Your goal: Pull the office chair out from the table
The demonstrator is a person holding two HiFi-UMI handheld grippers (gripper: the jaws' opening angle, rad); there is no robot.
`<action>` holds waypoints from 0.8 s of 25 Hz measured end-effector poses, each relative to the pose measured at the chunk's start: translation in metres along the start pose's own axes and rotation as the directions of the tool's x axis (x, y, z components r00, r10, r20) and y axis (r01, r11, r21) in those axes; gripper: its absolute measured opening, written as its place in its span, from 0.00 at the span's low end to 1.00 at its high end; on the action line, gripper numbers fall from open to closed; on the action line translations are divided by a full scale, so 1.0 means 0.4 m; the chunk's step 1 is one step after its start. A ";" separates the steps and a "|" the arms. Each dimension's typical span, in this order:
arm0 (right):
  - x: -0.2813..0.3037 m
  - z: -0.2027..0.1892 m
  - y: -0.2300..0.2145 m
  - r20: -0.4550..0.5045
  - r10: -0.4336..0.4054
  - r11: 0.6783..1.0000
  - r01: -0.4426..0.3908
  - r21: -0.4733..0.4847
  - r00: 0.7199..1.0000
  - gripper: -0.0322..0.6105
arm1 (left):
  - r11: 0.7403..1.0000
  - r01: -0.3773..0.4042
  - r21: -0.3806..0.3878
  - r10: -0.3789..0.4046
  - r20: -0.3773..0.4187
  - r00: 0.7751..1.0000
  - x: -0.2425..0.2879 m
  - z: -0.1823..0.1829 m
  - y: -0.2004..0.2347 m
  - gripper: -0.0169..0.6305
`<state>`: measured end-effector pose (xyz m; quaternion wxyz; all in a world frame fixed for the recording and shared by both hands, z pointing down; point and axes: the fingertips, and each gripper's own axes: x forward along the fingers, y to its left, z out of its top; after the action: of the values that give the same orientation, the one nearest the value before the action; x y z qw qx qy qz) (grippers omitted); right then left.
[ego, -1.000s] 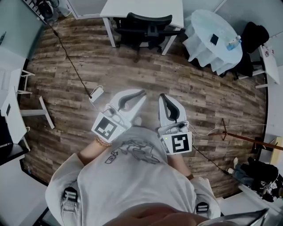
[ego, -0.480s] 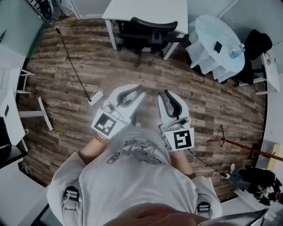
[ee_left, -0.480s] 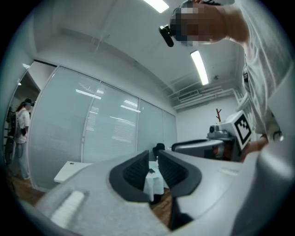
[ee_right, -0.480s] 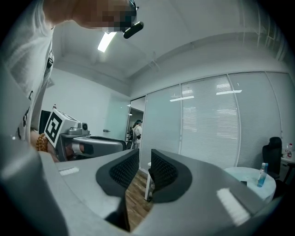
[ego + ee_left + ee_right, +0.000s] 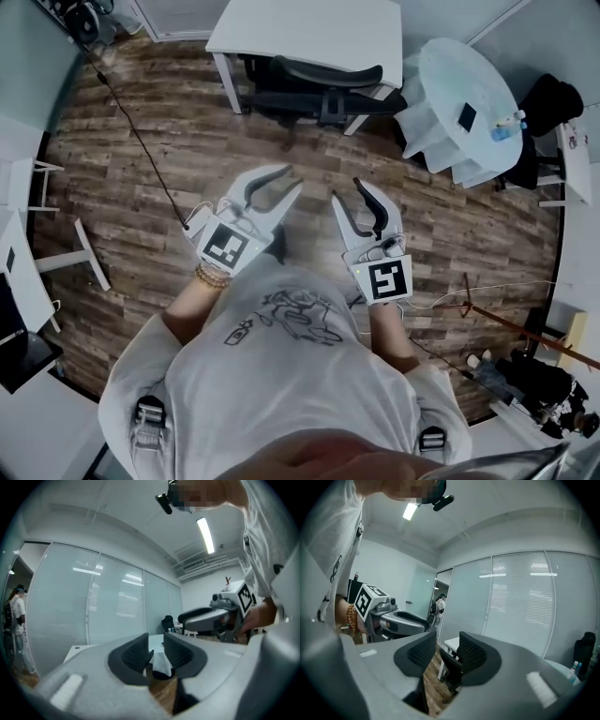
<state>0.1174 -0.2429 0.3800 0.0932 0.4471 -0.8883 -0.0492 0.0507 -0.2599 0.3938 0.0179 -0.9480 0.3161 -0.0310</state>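
Chair (image 5: 317, 80) sat tucked under the white table (image 5: 309, 28) at the far side of the floor, its backrest facing me, well apart from both tongs. I held my left tongs (image 5: 291, 180) and right tongs (image 5: 349, 192) out side by side in front of me, about level. Both pairs of jaws were partway apart and opening, with nothing gripped in either. In the right gripper view the chair showed far off in the gap between the jaws, while the left pair aimed more toward the round table (image 5: 459, 84). I judged the approach to be the step in hand. To do it well, I needed the jaws wider before arriving and the left pair swung over to the backrest. Then one grip on each side of its top edge, and a straight pull back so the chair rolled clear of the table legs.
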 end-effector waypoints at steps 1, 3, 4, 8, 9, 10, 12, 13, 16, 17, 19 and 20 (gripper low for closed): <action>0.029 -0.013 -0.029 -0.012 0.000 1.000 0.000 -0.020 1.000 0.30 | 1.000 0.007 0.017 -0.006 -0.016 1.000 0.029 -0.015 0.031 0.19; 0.087 -0.045 -0.087 -0.056 -0.001 0.997 -0.003 -0.072 0.998 0.31 | 0.998 0.027 0.055 -0.024 -0.056 0.998 0.084 -0.049 0.093 0.19; 0.117 -0.065 -0.113 -0.085 -0.002 0.995 -0.007 -0.103 0.996 0.32 | 0.997 0.038 0.070 -0.032 -0.078 0.996 0.110 -0.067 0.124 0.19; 0.239 -0.162 -0.199 -0.204 0.008 0.973 -0.054 -0.223 0.979 0.36 | 0.988 0.086 0.126 -0.062 -0.186 0.981 0.209 -0.162 0.238 0.22; 0.268 -0.189 -0.217 -0.231 0.016 0.967 -0.073 -0.243 0.973 0.37 | 0.985 0.100 0.140 -0.068 -0.219 0.973 0.231 -0.193 0.262 0.23; 0.295 -0.216 -0.234 -0.259 0.027 0.961 -0.096 -0.258 0.966 0.37 | 0.982 0.115 0.152 -0.074 -0.252 0.965 0.251 -0.224 0.286 0.24; 0.344 -0.274 -0.265 -0.315 0.052 0.951 -0.143 -0.273 0.948 0.40 | 0.972 0.144 0.184 -0.082 -0.307 0.948 0.290 -0.278 0.333 0.26; 0.367 -0.304 -0.281 -0.343 0.067 0.948 -0.167 -0.272 0.937 0.40 | 0.966 0.160 0.203 -0.085 -0.334 0.939 0.310 -0.302 0.355 0.27; 0.431 -0.397 -0.330 -0.431 0.099 0.933 -0.234 -0.273 0.897 0.45 | 0.942 0.219 0.253 -0.098 -0.416 0.904 0.363 -0.378 0.411 0.28; 0.449 -0.427 -0.347 -0.464 0.100 0.924 -0.255 -0.284 0.880 0.46 | 0.934 0.243 0.262 -0.107 -0.445 0.889 0.378 -0.403 0.426 0.29; 0.485 -0.483 -0.379 -0.529 0.097 0.901 -0.301 -0.314 0.843 0.48 | 0.921 0.295 0.253 -0.134 -0.506 0.852 0.403 -0.455 0.452 0.30; 0.502 -0.508 -0.393 -0.558 0.096 0.888 -0.325 -0.327 0.825 0.48 | 0.916 0.322 0.240 -0.151 -0.537 0.830 0.413 -0.480 0.463 0.32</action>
<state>0.1665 -0.4987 0.5763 0.4290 0.3104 -0.8426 -0.0981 0.0583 -0.5101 0.5834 0.0840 -0.9224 0.1786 -0.3321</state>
